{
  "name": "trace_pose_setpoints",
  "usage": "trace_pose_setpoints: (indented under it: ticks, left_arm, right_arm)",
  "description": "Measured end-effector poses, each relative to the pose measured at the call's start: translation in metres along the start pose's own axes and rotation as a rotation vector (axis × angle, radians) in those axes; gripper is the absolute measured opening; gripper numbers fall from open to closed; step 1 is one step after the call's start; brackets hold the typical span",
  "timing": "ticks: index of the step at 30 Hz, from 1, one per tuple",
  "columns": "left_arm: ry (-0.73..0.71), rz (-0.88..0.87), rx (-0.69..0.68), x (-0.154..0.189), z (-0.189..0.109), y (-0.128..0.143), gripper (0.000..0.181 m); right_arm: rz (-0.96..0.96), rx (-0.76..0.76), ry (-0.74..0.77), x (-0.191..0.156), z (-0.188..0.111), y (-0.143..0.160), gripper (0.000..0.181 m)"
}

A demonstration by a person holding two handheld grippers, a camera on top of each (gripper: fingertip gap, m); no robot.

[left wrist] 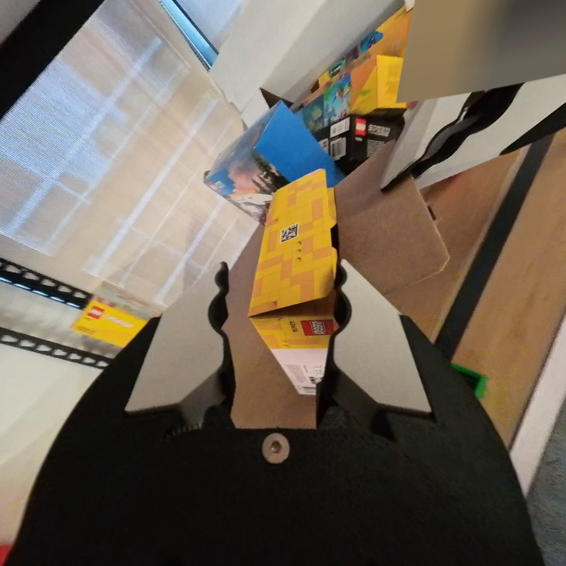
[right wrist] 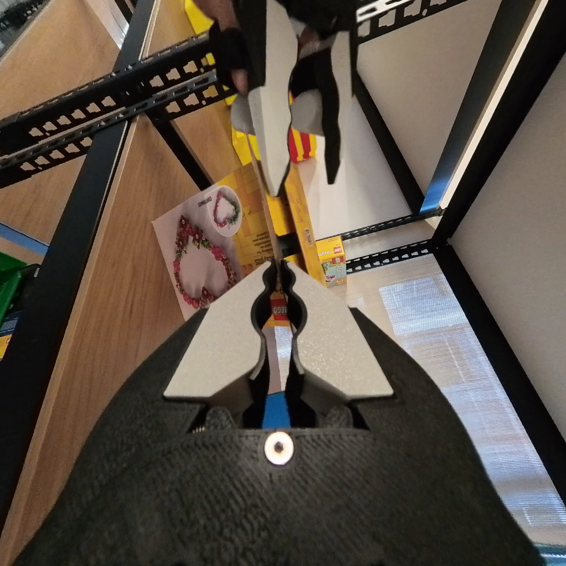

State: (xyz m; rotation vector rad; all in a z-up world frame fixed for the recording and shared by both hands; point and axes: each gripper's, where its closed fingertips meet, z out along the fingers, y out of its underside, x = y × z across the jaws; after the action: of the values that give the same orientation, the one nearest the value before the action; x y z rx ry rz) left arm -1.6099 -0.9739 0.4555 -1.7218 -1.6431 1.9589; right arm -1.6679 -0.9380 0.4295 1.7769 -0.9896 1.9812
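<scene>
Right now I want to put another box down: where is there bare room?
Bare: the white panel between the yellow box and the black post. Crowded: the stacked boxes behind the yellow box, in the left wrist view.

Our left gripper [left wrist: 283, 275] has its two grey-and-black fingers [left wrist: 344, 294] spread wide apart; its right finger touches the edge of what sits between them, its left finger stands clear. Our right gripper [right wrist: 278, 266] is nearly closed — the tips pinch a thin edge, with only a slit between them. In the right wrist view the left gripper appears farther off, pointing toward us, with a gloved hand [right wrist: 231, 58] wrapped on it, fingertips bare. In the left wrist view the right gripper's fingers show at upper right — narrow, close together.
</scene>
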Motion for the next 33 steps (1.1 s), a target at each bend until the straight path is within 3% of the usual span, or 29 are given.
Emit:
trace_pose_setpoints:
  ticks: [1,3,4,6,9,15,18,20,23,26,28,31,33]
  left_arm:
    - [-0.015,0.027,0.001,-0.001,-0.001,-0.003,0.055]
    - [-0.016,0.052,0.058,-0.001,-0.006,-0.019,0.003]
    - [-0.069,0.071,0.077,-0.01,-0.01,-0.026,0.002]
    - [-0.174,0.116,0.046,-0.031,-0.011,-0.028,0.006]
    - [-0.213,0.097,-0.001,-0.048,0.001,-0.025,0.009]
    - [-0.102,-0.312,-0.103,-0.066,0.016,0.001,0.013]
    - [-0.108,-0.319,-0.127,-0.069,0.017,0.01,0.023]
    - [-0.199,-0.237,-0.088,-0.075,0.007,-0.005,0.036]
    - [-0.371,-0.061,-0.009,-0.077,-0.026,-0.047,0.036]
    - [-0.192,-0.037,0.077,-0.031,-0.036,-0.081,0.016]
    - [-0.059,-0.08,-0.031,-0.006,-0.026,-0.068,0.022]
    - [-0.156,-0.136,-0.237,-0.023,-0.006,-0.027,0.048]
    - [-0.196,-0.223,-0.343,-0.029,0.0,-0.002,0.074]
  right_arm:
    - [-0.01,-0.002,0.0,-0.001,0.0,0.0,0.0]
    - [-0.028,0.01,-0.009,-0.005,0.0,-0.004,0.0]
    - [-0.034,0.019,-0.017,-0.007,-0.002,-0.006,0.0]
    - [-0.038,0.022,-0.023,-0.009,-0.004,-0.008,0.0]
    - [-0.061,-0.004,0.001,-0.006,-0.006,-0.001,0.0]
    - [-0.034,0.037,0.003,-0.006,-0.008,-0.002,0.0]
    - [-0.017,0.035,0.014,-0.001,-0.004,0.002,0.0]
    - [-0.002,0.039,0.013,0.003,0.002,0.003,0.001]
    - [0.024,0.046,0.001,0.009,0.01,0.003,0.001]
    - [0.028,0.034,-0.003,0.014,0.017,0.002,0.001]
    - [0.034,0.024,0.002,0.015,0.021,-0.001,0.001]
    - [0.005,-0.008,0.036,0.011,0.026,-0.008,0.001]
    - [-0.039,-0.025,0.06,0.006,0.028,-0.017,0.0]
